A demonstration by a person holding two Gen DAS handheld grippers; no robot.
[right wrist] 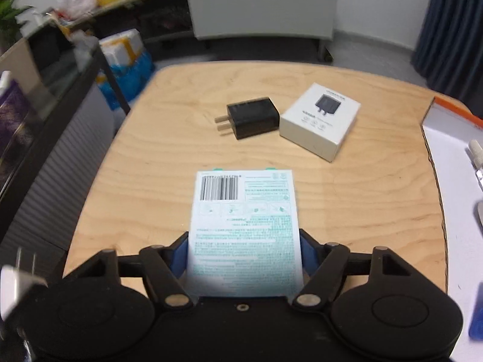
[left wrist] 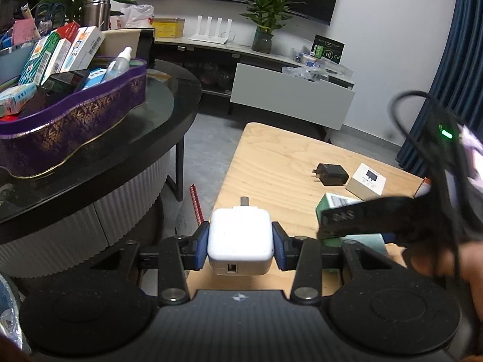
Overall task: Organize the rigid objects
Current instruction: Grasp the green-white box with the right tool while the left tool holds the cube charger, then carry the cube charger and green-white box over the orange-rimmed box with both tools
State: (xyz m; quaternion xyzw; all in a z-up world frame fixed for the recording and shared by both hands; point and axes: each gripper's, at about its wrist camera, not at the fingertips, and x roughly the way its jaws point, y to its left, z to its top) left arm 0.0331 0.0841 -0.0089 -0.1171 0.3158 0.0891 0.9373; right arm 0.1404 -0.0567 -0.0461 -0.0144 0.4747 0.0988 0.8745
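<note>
My left gripper is shut on a white plug-in charger, its blue pads pressing both sides, held just off the left edge of the wooden table. That charger also shows blurred at the lower left of the right wrist view. A green-and-white carton with a barcode lies on the table between the fingers of my right gripper, which stands open around it. The left wrist view shows the right gripper over the same carton. A black charger and a white charger box lie further back.
A purple tray full of small cartons and a bottle sits on the dark round table to the left. A white tray with an orange rim holds small items at the right. A TV cabinet stands behind.
</note>
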